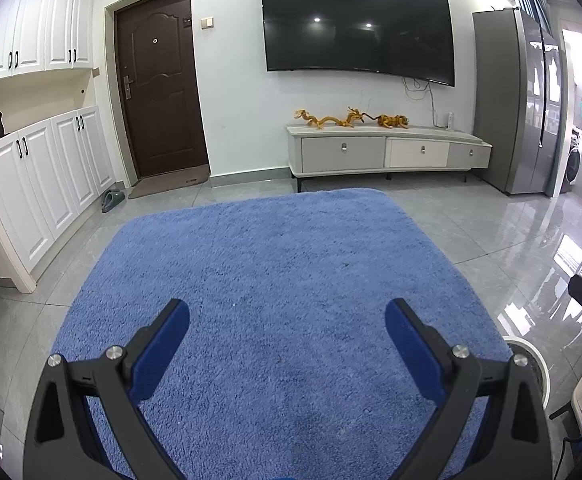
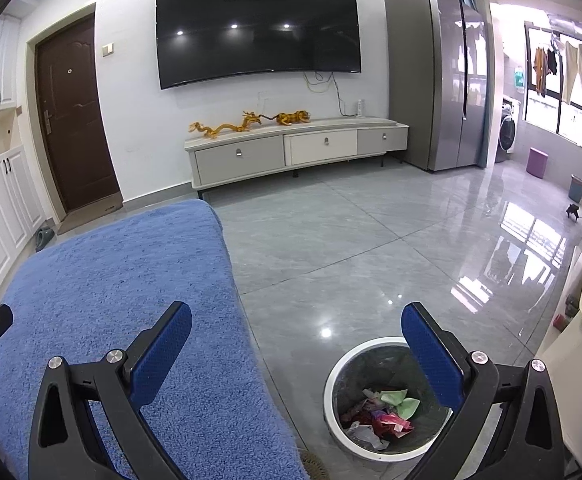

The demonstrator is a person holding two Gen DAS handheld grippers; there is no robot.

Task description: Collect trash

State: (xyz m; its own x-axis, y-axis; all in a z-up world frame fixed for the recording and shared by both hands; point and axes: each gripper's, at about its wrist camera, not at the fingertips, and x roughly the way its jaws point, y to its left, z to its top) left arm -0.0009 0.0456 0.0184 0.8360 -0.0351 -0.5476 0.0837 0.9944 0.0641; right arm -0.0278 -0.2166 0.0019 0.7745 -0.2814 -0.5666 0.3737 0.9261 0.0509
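The blue rug is thick, shaggy cloth, matt and rough, while the grey floor tiles at right are glossy and mirror the windows. In the bin, with its smooth white rim, lies crumpled paper and plastic trash.

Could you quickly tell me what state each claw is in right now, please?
Left claw: open, holding nothing, over the blue rug.
Right claw: open, holding nothing, above the rug edge and the trash bin.
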